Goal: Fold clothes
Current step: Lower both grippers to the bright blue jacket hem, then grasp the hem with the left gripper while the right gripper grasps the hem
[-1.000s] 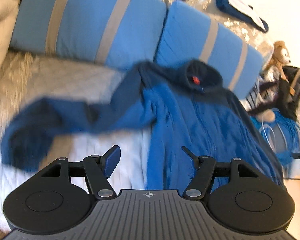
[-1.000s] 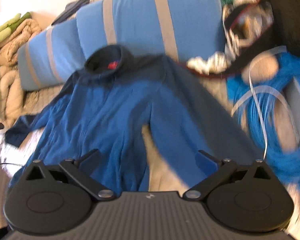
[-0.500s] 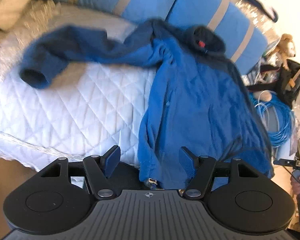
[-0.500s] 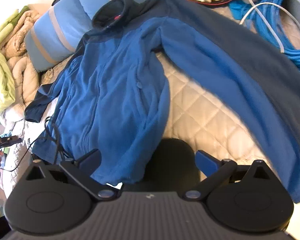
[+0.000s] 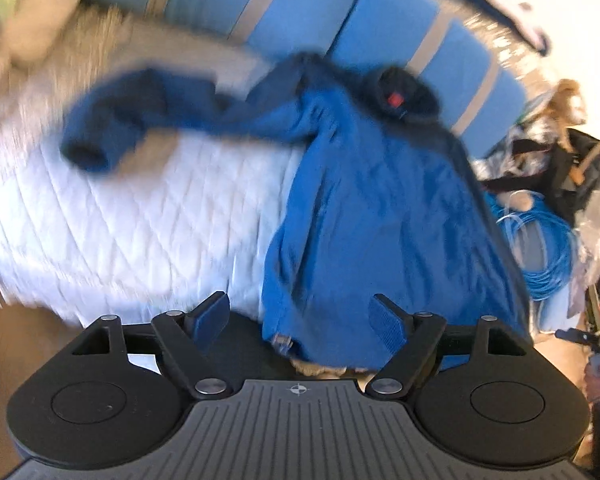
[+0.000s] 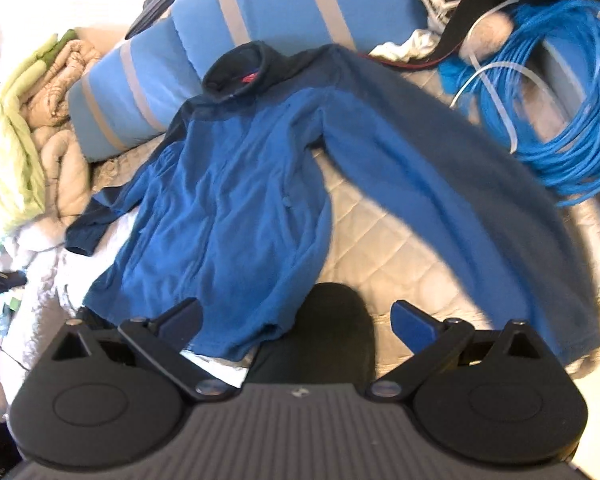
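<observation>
No lettering can be read anywhere; the small red tag [image 5: 395,100] inside the collar of the blue fleece jacket [image 5: 380,216] is too blurred.

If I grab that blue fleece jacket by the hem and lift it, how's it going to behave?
The blue fleece jacket will probably flop and drape: it lies creased and soft on the quilted bedspread. Its spread sleeves would likely trail behind. The fuzzy fabric looks grippy rather than slippery.
</observation>
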A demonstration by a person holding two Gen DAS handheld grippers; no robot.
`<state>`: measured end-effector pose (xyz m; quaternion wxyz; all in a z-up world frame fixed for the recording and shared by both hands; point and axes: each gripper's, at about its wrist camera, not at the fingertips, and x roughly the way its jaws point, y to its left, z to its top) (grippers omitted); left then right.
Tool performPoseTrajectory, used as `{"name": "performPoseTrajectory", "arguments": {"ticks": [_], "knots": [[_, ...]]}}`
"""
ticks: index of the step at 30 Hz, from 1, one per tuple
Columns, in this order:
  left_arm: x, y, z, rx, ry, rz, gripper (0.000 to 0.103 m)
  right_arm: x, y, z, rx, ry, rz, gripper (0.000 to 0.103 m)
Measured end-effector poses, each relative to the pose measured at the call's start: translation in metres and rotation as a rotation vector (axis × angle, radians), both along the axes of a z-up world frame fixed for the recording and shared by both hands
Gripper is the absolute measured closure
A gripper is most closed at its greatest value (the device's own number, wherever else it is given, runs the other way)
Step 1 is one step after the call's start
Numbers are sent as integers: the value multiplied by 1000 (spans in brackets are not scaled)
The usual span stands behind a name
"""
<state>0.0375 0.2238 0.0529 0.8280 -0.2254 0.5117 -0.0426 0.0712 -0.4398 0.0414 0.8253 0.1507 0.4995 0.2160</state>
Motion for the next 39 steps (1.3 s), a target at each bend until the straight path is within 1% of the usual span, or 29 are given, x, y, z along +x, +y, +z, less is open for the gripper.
{"name": "performPoseTrajectory", "arguments": {"ticks": [2,3,5,6,8,10,13,15,17,19,20,22,23,24,25,27,28,29,31,33,35,39], "knots": [[11,0,-30,-16,62,19,27,3,8,-16,8,16,-4,0],[18,0,-42,-21,80,23,28,4,11,-24,18,25,-7,0],[29,1,-59,-46,102,34,28,6,17,-37,53,39,-14,0],[34,2,-66,-73,112,42,28,8,20,-43,74,45,-22,0],[42,2,-76,-125,122,45,28,12,23,-53,98,55,-39,0],[46,-2,-80,-128,118,41,29,17,26,-62,113,67,-62,0],[50,-9,-84,-152,133,30,30,24,27,-75,172,94,-95,1],[51,-15,-87,-172,146,7,35,28,29,-81,203,109,-93,1],[52,-21,-91,-161,165,-5,43,32,33,-86,213,120,-87,3],[52,-22,-97,-157,184,8,49,35,37,-90,222,137,-82,8],[51,-21,-100,-168,192,20,54,36,39,-93,230,145,-80,11],[51,-19,-103,-178,195,41,59,37,45,-92,215,133,-65,13],[51,-18,-103,-185,201,43,65,37,47,-91,205,132,-63,18],[51,-18,-103,-195,209,44,72,38,48,-90,194,133,-63,25],[51,-18,-104,-207,215,47,82,38,50,-90,190,148,-58,31],[51,-18,-106,-233,226,54,86,40,55,-91,186,186,-45,67],[50,-19,-105,-226,223,50,87,41,57,-94,178,208,-43,78],[49,-21,-102,-213,216,42,88,41,59,-97,169,230,-43,84],[45,-20,-95,-208,199,38,89,38,63,-97,152,222,-32,87],[40,-14,-85,-215,182,33,89,33,57,-93,172,223,-41,88],[34,-4,-75,-243,164,36,89,29,49,-89,197,227,-53,89],[21,14,-71,-300,159,68,90,25,25,-82,251,243,-96,89]]}}
